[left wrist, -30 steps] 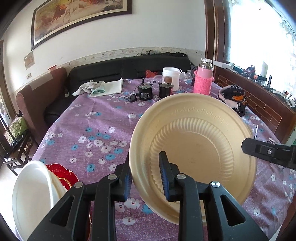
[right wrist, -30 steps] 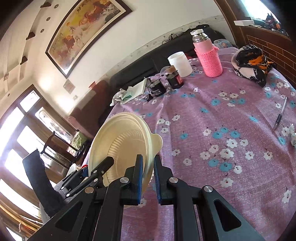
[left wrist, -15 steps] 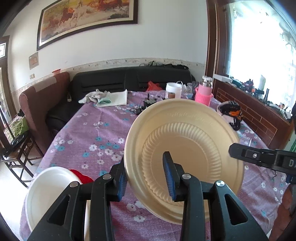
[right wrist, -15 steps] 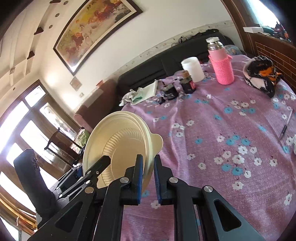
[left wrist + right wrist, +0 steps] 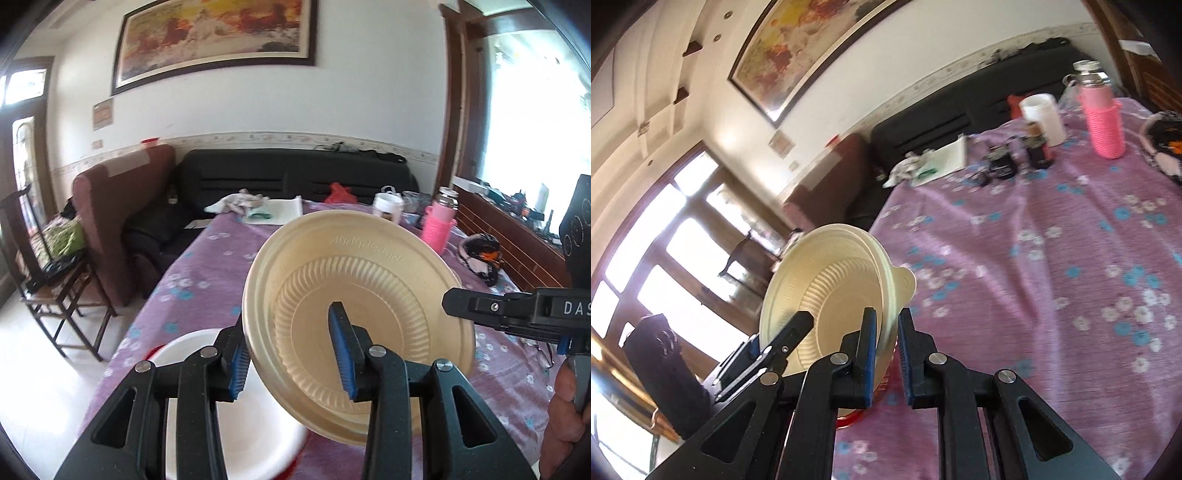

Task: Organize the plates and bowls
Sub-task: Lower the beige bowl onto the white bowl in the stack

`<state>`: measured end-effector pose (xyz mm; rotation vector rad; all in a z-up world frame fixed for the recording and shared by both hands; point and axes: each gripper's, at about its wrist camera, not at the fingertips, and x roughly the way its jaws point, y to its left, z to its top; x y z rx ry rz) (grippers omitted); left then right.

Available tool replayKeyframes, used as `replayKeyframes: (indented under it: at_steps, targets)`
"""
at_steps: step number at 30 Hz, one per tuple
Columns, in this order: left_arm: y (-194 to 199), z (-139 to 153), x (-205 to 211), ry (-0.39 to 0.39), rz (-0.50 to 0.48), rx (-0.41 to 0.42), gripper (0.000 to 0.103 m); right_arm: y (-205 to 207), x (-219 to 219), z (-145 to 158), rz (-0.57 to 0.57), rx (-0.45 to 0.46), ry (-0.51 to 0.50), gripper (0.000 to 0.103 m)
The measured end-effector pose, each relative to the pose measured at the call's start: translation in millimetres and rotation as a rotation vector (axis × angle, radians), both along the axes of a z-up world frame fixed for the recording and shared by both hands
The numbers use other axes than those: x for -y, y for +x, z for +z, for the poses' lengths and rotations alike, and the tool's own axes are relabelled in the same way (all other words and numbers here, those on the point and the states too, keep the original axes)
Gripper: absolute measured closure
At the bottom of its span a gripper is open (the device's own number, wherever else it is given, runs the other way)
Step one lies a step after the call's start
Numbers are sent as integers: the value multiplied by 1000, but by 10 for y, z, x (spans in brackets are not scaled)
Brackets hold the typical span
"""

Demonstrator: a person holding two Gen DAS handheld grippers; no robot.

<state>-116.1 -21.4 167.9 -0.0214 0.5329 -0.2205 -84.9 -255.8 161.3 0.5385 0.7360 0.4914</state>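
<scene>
The cream plate (image 5: 369, 314) is held tilted on edge above the near edge of the table (image 5: 1052, 258), which carries a purple flowered cloth; the right gripper (image 5: 886, 354) is clenched on the plate's rim, its 2 blue pads tight on either side, close to the rim's small tab; the left gripper (image 5: 291, 354) straddles the opposite rim, its jaws having just been opening, with the plate still between them, 1 pad close against the outer edge and the other standing off the ribbed face; a white bowl (image 5: 229, 424) sits below at the near left corner, over something red; a pink bottle (image 5: 1102, 118) and a white jar (image 5: 1043, 114) stand near the far edge.
</scene>
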Motion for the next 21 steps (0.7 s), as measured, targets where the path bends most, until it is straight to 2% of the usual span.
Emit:
replayKeyframes:
  at_steps: [6,11,21]
  targets:
    - [-40,-56,-432,9,95,-16,65,84,-475,-79,103,-34,24,90]
    - [-23,-195,-697,6,136,-71,65,115,-740,-197,165,-75,41,90]
    - [40,-447,-898,1,188,-140,65,196,-1025,-460,220,-172,55,89]
